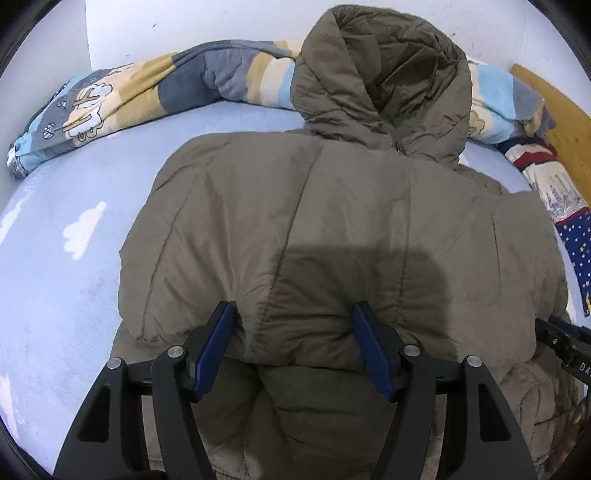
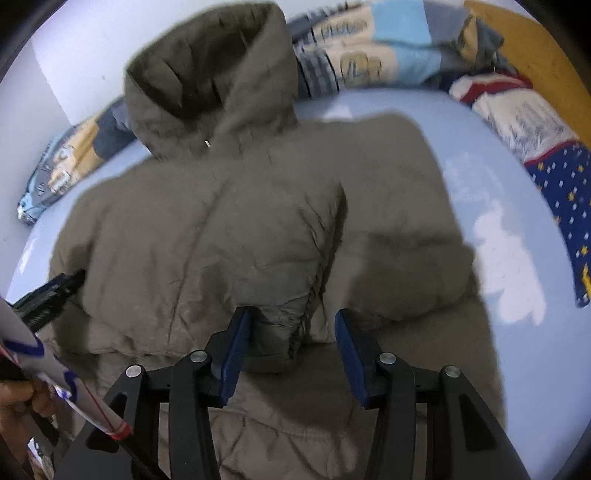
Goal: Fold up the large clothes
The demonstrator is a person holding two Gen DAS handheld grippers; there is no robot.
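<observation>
A light blue bedsheet (image 1: 66,280) with white cloud prints covers the bed, and along its far edge, against the white wall (image 1: 221,22), lies a rolled quilt (image 1: 155,85) patterned in blue, grey, beige and cream blocks. In the middle of the sheet lies the olive-brown puffer jacket (image 1: 332,221), spread flat with its hood (image 1: 384,81) at the far end, resting partly on the quilt. In the left wrist view the left gripper (image 1: 295,347) sits low over the near part of the jacket; its blue-padded jaws stand apart with a puffed fold of the fabric bulging between them, and the pads look to touch the fabric at both sides, though a firm pinch cannot be told. The right gripper (image 2: 291,347) in its own view hovers at a folded-in sleeve or edge of the jacket, jaws apart; the left pad lies beside a crumpled hem, the right pad looks clear of it. That view is somewhat blurred. At its left edge the left gripper's black finger shows, with a hand (image 2: 22,402) below it. Farther right lies a dark blue blanket (image 1: 576,251) with stars and dots, beside a red, white and grey patterned cloth (image 1: 546,173), and behind them a yellow wooden headboard (image 1: 565,122).
</observation>
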